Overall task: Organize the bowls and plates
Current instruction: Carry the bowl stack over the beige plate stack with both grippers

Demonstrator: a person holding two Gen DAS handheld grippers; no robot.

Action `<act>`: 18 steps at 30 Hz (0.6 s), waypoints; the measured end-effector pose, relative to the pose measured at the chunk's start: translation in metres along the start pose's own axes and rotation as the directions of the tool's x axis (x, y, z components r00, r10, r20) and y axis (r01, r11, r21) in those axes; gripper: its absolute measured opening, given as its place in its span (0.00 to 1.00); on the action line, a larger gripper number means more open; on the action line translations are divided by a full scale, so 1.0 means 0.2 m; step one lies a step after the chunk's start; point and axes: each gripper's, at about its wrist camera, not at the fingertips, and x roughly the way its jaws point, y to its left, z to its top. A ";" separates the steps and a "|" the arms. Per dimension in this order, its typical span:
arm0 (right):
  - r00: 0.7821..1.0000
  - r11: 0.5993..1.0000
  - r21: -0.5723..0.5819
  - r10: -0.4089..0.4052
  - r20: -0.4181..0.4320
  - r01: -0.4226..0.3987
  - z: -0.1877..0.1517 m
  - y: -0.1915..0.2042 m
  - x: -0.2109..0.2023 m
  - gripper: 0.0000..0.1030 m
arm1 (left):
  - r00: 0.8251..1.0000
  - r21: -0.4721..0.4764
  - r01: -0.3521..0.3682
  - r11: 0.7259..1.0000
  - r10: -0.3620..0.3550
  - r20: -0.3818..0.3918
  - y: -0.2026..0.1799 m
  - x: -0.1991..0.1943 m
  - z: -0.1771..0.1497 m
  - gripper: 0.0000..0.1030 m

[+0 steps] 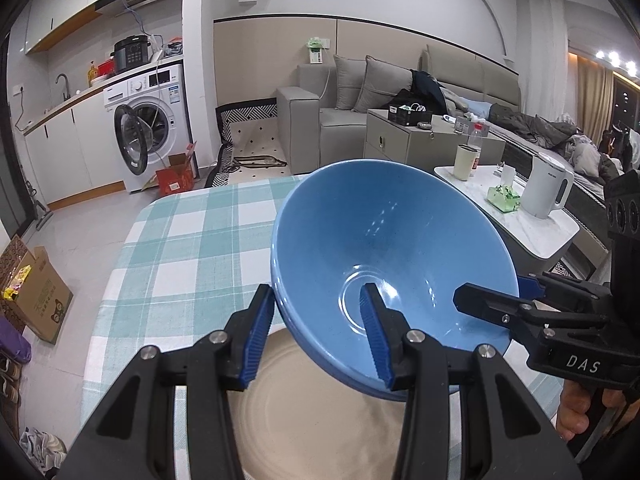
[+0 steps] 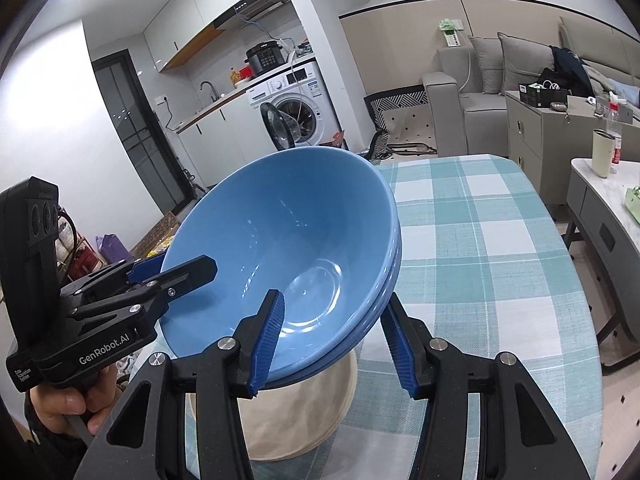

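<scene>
Two blue bowls [image 1: 392,248], nested one in the other, hang tilted in the air between my two tools. I count two rims along the edge in the right wrist view; the stack [image 2: 280,240] there leans with its opening toward the camera.

Left tool [image 1: 316,336]: one blue-padded finger sits inside the bowl, the other outside the wall, pinching the near rim of the stack. In the right wrist view this same tool [image 2: 176,270] comes in from the left and bites the rim, with a person's hand [image 2: 68,404] on its grip.

Right tool [image 2: 332,340]: one finger inside the bowl, the other outside under the rim, clamped on the wall of the stack. In the left wrist view it [image 1: 496,300] enters from the right and grips the far side of the rim.

Under the bowls lies a beige plate [image 1: 316,412] on the worktop [image 1: 188,236], which wears a green and white checked cloth. The bowls are clear of the plate; I cannot tell by how much.

Background: a washing machine [image 1: 150,124] with its door open, a grey sofa [image 1: 348,96], and a white kettle [image 1: 546,184] on a low side table [image 1: 532,232].
</scene>
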 end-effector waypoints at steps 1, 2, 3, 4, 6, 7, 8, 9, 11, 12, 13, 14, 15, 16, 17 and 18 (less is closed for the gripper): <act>1.000 1.000 -0.003 0.003 -0.001 -0.003 0.00 0.01 0.01 0.49 | 1.000 -0.002 -0.003 1.000 0.003 0.000 0.01 -0.01 -0.01 0.42; 1.000 1.000 -0.006 0.006 -0.002 -0.006 0.00 0.02 0.01 0.49 | 1.000 -0.004 -0.007 1.000 0.007 0.002 0.01 -0.01 -0.01 0.42; 1.000 1.000 -0.011 0.009 -0.005 -0.009 -0.01 0.03 0.01 0.49 | 1.000 -0.006 -0.011 1.000 0.011 0.003 0.02 -0.02 -0.02 0.42; 1.000 1.000 -0.013 0.011 -0.008 -0.011 -0.01 0.03 0.02 0.49 | 1.000 -0.008 -0.016 1.000 0.016 0.004 0.03 -0.02 -0.02 0.42; 1.000 1.000 -0.019 0.017 -0.012 -0.017 -0.01 0.05 0.03 0.49 | 1.000 -0.012 -0.021 1.000 0.021 0.004 0.04 -0.03 -0.03 0.42; 1.000 1.000 -0.022 0.018 -0.014 -0.018 -0.01 0.06 0.03 0.49 | 1.000 -0.017 -0.022 1.000 0.022 0.004 0.05 -0.03 -0.04 0.42; 1.000 1.000 -0.024 0.019 -0.018 -0.020 -0.02 0.06 0.04 0.49 | 1.000 -0.020 -0.024 1.000 0.024 0.003 0.06 -0.03 -0.04 0.42; 1.000 0.999 -0.026 0.022 -0.021 -0.022 -0.02 0.07 0.04 0.49 | 1.000 -0.024 -0.026 0.999 0.026 0.003 0.07 -0.04 -0.05 0.42; 0.999 0.999 -0.030 0.025 -0.028 -0.026 -0.02 0.08 0.06 0.49 | 0.999 -0.028 -0.032 0.999 0.032 0.002 0.08 -0.04 -0.06 0.42; 0.999 0.999 -0.032 0.027 -0.031 -0.028 -0.03 0.09 0.07 0.49 | 0.999 -0.031 -0.034 0.999 0.034 0.000 0.09 -0.04 -0.07 0.42; 0.999 0.999 -0.034 0.028 -0.034 -0.029 -0.02 0.09 0.08 0.49 | 0.999 -0.036 -0.036 0.999 0.036 -0.002 0.10 -0.04 -0.07 0.42; 0.999 0.999 -0.038 0.029 -0.038 -0.030 -0.03 0.10 0.09 0.49 | 0.999 -0.041 -0.037 0.999 0.037 -0.004 0.11 -0.04 -0.08 0.42; 0.999 0.999 -0.042 0.030 -0.043 -0.032 -0.03 0.11 0.10 0.49 | 0.999 -0.044 -0.037 0.998 0.037 -0.004 0.12 -0.04 -0.09 0.42; 0.998 0.998 -0.044 0.032 -0.047 -0.034 -0.04 0.11 0.11 0.49 | 0.999 -0.048 -0.039 0.998 0.039 -0.006 0.13 -0.04 -0.10 0.42; 0.998 0.998 -0.047 0.034 -0.050 -0.036 -0.04 0.12 0.11 0.49 | 0.999 -0.050 -0.041 0.998 0.041 -0.007 0.13 -0.04 -0.10 0.42; 0.998 0.998 -0.052 0.036 -0.054 -0.039 -0.04 0.13 0.12 0.49 | 0.999 -0.054 -0.042 0.998 0.042 -0.008 0.14 -0.05 -0.11 0.42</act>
